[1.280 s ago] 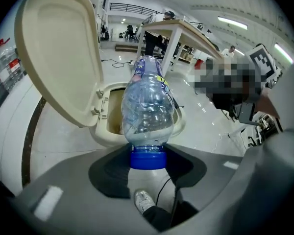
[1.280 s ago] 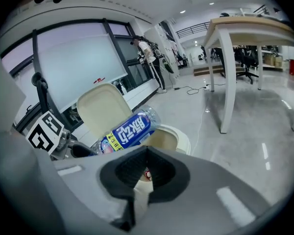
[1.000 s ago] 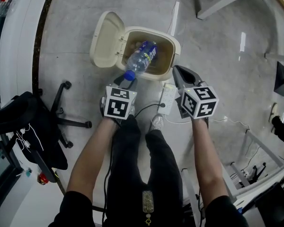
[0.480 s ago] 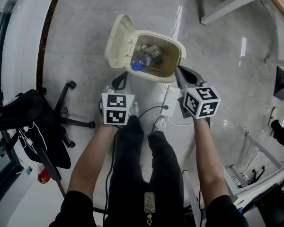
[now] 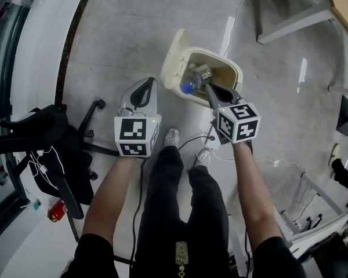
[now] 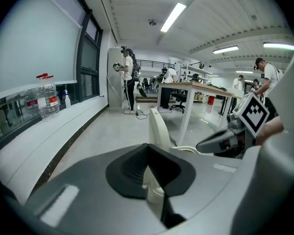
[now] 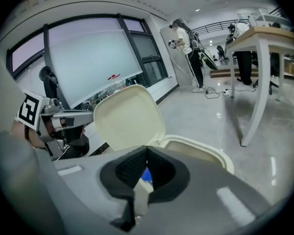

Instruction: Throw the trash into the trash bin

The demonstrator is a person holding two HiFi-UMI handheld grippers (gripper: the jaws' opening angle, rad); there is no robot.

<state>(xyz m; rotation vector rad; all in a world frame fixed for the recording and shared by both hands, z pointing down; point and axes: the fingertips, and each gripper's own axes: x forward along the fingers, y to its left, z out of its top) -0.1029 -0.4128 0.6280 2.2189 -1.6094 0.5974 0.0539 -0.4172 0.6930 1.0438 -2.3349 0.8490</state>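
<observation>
A cream trash bin [image 5: 227, 64] stands on the floor with its lid [image 5: 175, 55] swung open to the left. Inside it lies a clear plastic bottle [image 5: 192, 80] with a blue cap, among other trash. My left gripper [image 5: 148, 81] is raised to the left of the bin, shut with nothing in it; in its own view the jaws [image 6: 148, 146] meet in front of the lid [image 6: 157, 124]. The right gripper [image 5: 211, 88] hangs over the bin's near rim, shut and empty. In the right gripper view [image 7: 147, 148] the blue cap [image 7: 146, 174] shows just past the tips.
A black office chair [image 5: 52, 149] stands at the left, and a cable [image 5: 191, 139] runs over the floor by the person's feet. Table legs [image 5: 290, 22] are beyond the bin. Water bottles [image 6: 46, 94] stand on the window ledge. People stand further back in the room.
The left gripper let go of the bottle, which dropped into the bin. Its jaws shut, and it rose and drew back to the left. The right gripper moved up to the bin's rim.
</observation>
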